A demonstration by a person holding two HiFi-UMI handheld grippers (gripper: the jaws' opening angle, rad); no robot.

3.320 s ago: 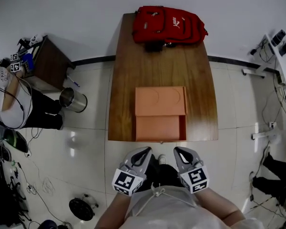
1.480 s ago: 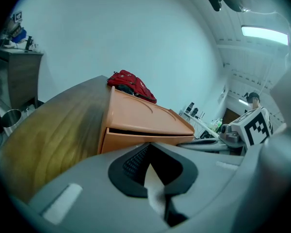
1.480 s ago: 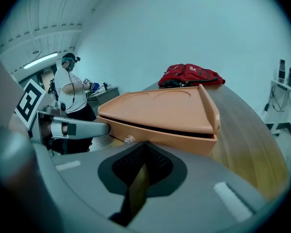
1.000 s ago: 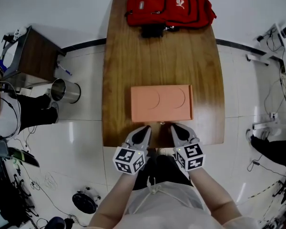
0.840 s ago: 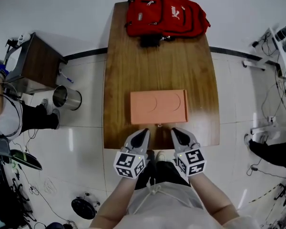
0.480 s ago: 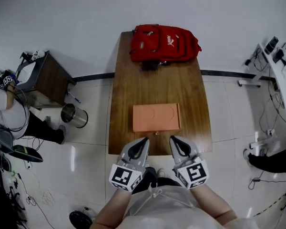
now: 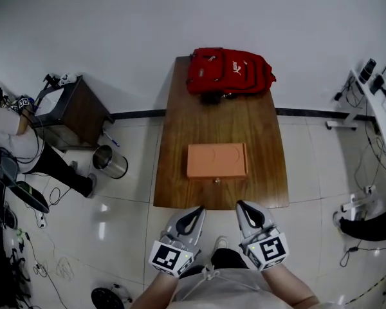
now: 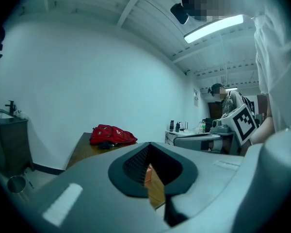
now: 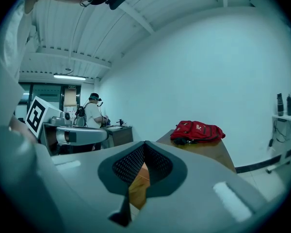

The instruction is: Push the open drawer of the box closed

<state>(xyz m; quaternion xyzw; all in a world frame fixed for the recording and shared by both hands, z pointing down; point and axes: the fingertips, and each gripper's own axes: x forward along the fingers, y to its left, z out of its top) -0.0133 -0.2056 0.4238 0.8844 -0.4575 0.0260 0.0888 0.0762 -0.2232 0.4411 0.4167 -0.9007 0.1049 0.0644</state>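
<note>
The orange box point(image 7: 217, 160) lies on the wooden table point(image 7: 180, 140) with its drawer pushed in flush; a small knob point(image 7: 217, 181) shows on its near face. A red backpack point(image 7: 230, 71) rests at the table's far end. My left gripper point(image 7: 196, 213) and right gripper point(image 7: 246, 209) hang side by side just off the table's near edge, clear of the box, both shut with nothing held. In the left gripper view only a sliver of the box point(image 8: 153, 184) shows between the closed pads; the right gripper view likewise shows a sliver of the box point(image 9: 137, 182).
A metal bin point(image 7: 109, 162) and a dark side cabinet point(image 7: 77, 108) stand left of the table. A person point(image 7: 13, 140) sits at the far left among floor cables. A white desk point(image 7: 381, 102) runs along the right. Another person point(image 9: 93, 113) stands in the background.
The drawer stood open 3.3 s ago and is closed now. Since a second ago both grippers have drawn back from the box's front to beyond the table edge.
</note>
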